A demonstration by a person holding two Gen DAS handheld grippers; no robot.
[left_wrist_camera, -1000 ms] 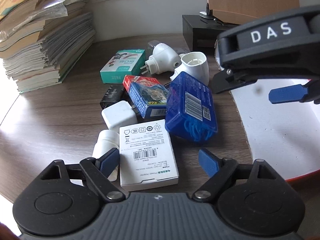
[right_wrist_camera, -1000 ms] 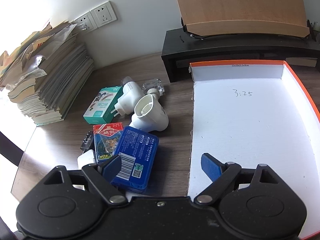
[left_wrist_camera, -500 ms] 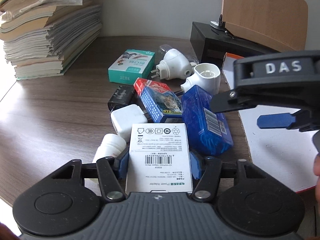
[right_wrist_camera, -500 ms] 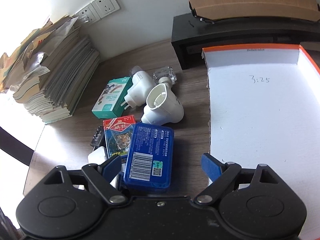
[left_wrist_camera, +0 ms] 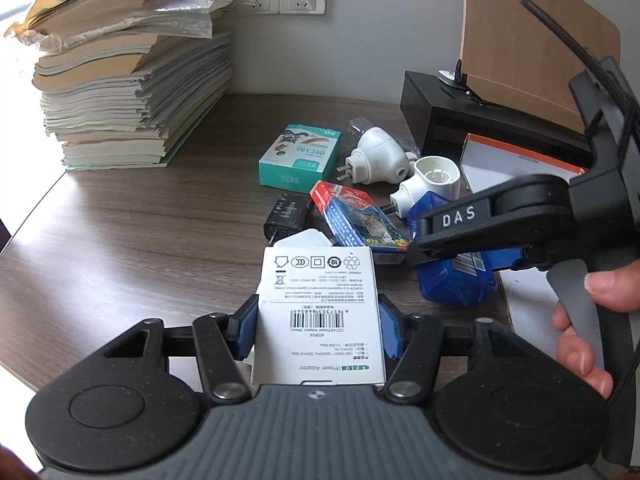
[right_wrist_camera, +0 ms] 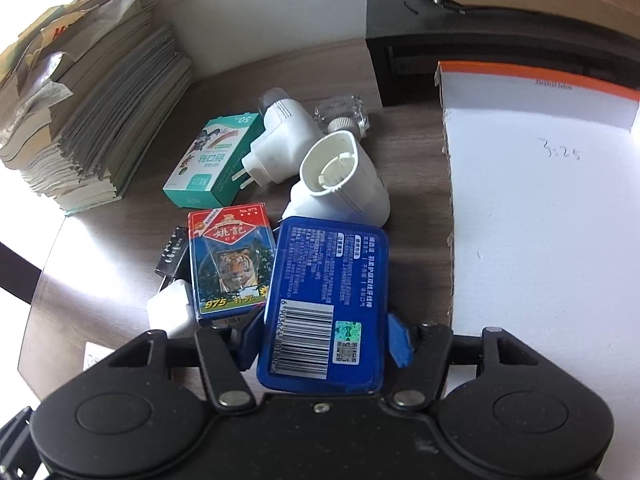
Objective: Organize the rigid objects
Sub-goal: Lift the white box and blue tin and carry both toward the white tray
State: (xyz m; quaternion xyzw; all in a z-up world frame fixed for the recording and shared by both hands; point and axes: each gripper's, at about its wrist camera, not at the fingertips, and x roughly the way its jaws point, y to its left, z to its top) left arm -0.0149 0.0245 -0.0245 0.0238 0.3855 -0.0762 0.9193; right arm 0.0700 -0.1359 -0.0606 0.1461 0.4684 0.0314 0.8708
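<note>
My left gripper [left_wrist_camera: 318, 328] is shut on a white power adapter box [left_wrist_camera: 318, 280], its blue pads pressing both long sides and the box raised off the table. My right gripper [right_wrist_camera: 324, 340] is closing its jaws on a blue floss box [right_wrist_camera: 328, 280], with the pads against its sides. In the left wrist view the blue floss box [left_wrist_camera: 452, 288] lies under the right gripper, beside a person's hand [left_wrist_camera: 580, 320]. Left of it lies a pack of tiger playing cards [right_wrist_camera: 230, 264].
A green box [right_wrist_camera: 212, 164], two white plug adapters [right_wrist_camera: 280, 148] [right_wrist_camera: 340, 176], a clear bottle [right_wrist_camera: 340, 114], a black charger [right_wrist_camera: 172, 256] and a white cube charger [right_wrist_camera: 170, 312] lie nearby. An orange-rimmed white tray [right_wrist_camera: 540, 200] is on the right, a book stack [left_wrist_camera: 128, 92] at the left.
My left gripper closed on the white box and lifted it. My right gripper came down over the blue box and its jaws narrowed from wide open onto the box.
</note>
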